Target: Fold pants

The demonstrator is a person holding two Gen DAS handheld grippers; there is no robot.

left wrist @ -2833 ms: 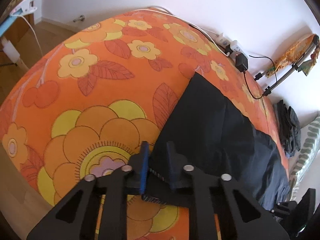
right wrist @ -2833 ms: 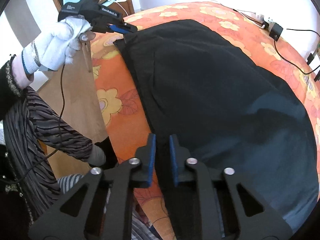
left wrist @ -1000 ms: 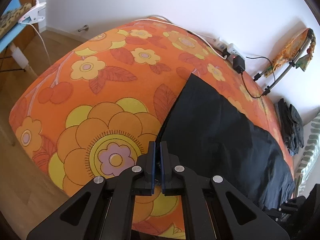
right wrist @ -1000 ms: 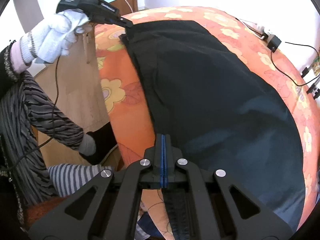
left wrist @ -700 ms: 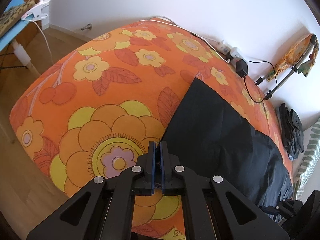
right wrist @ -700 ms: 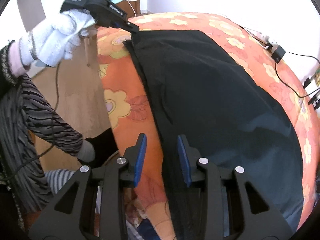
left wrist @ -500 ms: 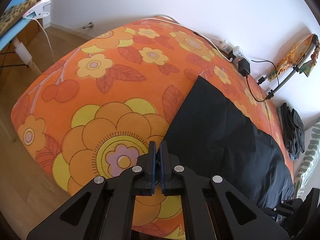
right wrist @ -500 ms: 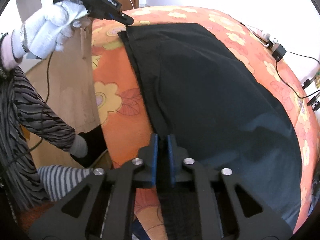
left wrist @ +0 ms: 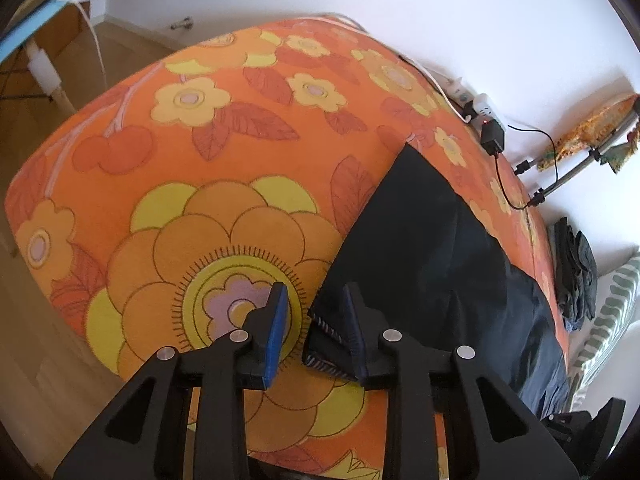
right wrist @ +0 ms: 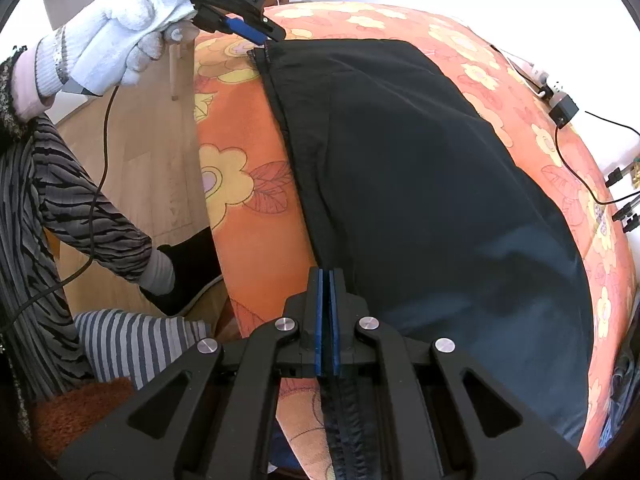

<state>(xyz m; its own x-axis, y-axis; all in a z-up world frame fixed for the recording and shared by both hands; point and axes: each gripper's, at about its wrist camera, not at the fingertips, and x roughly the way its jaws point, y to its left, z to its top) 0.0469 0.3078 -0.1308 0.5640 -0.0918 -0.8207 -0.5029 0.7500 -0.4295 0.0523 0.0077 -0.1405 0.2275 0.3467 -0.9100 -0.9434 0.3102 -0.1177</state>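
Note:
Black pants (left wrist: 432,248) lie flat on a bed with an orange flowered cover (left wrist: 200,152). My left gripper (left wrist: 314,320) hovers at their near corner with its jaws opening. The striped hem corner (left wrist: 322,328) sits between the fingers against the right one, and the pads do not squeeze it. In the right wrist view the pants (right wrist: 420,168) stretch away along the bed edge. My right gripper (right wrist: 328,280) is shut on their near edge, with the cloth running down under the fingers. At the far corner a white-gloved hand (right wrist: 116,52) holds the left gripper (right wrist: 270,38).
A power strip with a charger and cables (left wrist: 490,136) lies by the white wall. Dark clothes (left wrist: 576,272) are piled at the bed's far right. Wooden floor (right wrist: 152,140) borders the bed, where a person's patterned sleeve (right wrist: 80,208) and dark-socked foot (right wrist: 188,264) are.
The left jaws, shut on the hem corner before, have parted and no longer pinch it. The right jaws opened briefly and have shut again on the pants' edge.

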